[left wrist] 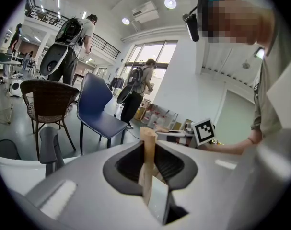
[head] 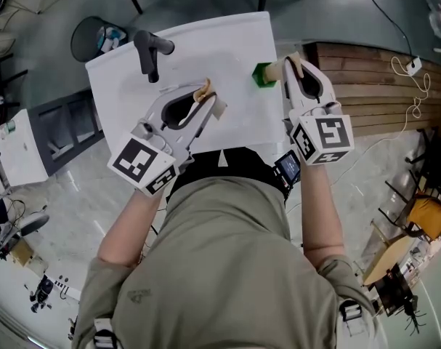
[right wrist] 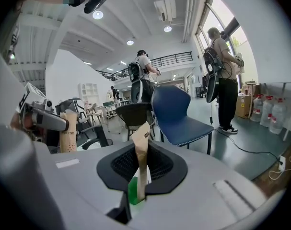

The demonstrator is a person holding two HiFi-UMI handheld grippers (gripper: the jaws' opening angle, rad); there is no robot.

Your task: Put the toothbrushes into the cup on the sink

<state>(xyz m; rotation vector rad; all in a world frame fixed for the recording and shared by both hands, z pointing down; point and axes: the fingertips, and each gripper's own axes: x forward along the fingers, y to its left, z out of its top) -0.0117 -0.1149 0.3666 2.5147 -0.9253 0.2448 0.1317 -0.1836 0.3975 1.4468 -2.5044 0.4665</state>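
Above the white sink (head: 133, 86), my left gripper (head: 208, 99) is shut on a toothbrush in a tan paper wrapper (head: 204, 91). In the left gripper view that toothbrush (left wrist: 148, 150) stands upright between the jaws. My right gripper (head: 292, 67) is shut on a second paper-wrapped toothbrush (head: 288, 63), just right of the green cup (head: 262, 75) at the sink's far right corner. The right gripper view has this toothbrush (right wrist: 141, 152) sticking up from the jaws and the green cup (right wrist: 133, 191) right below them.
A black faucet (head: 151, 51) stands at the sink's far left. A dark bin (head: 95, 38) sits on the floor beyond it. A wooden platform (head: 380, 78) lies to the right. A blue chair (left wrist: 95, 107), a wicker chair (left wrist: 45, 99) and people with backpacks are farther off.
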